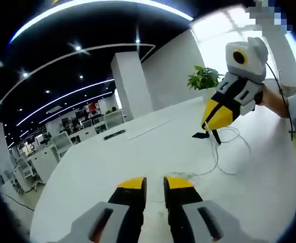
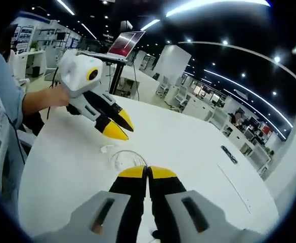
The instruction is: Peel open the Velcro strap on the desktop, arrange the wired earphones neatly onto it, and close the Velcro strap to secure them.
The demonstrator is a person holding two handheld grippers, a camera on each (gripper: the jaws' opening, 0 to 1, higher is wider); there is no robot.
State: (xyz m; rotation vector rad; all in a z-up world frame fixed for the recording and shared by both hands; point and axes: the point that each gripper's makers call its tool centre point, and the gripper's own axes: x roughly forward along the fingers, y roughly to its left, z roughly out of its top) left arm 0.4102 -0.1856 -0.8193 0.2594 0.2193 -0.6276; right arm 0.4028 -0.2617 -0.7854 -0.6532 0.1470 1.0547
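Hovering over earphones (image 2: 122,156), left tongs (image 1: 155,183) slightly apart, right tongs (image 2: 148,172) together.

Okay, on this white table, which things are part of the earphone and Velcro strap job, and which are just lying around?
Part of the job:
- wired earphones, loose white cable on the table
- black Velcro strap, beside the cable
- left gripper, jaws slightly apart
- right gripper, jaws together

Just lying about:
- potted plant, at the table's far edge
- flat dark object, further along the table
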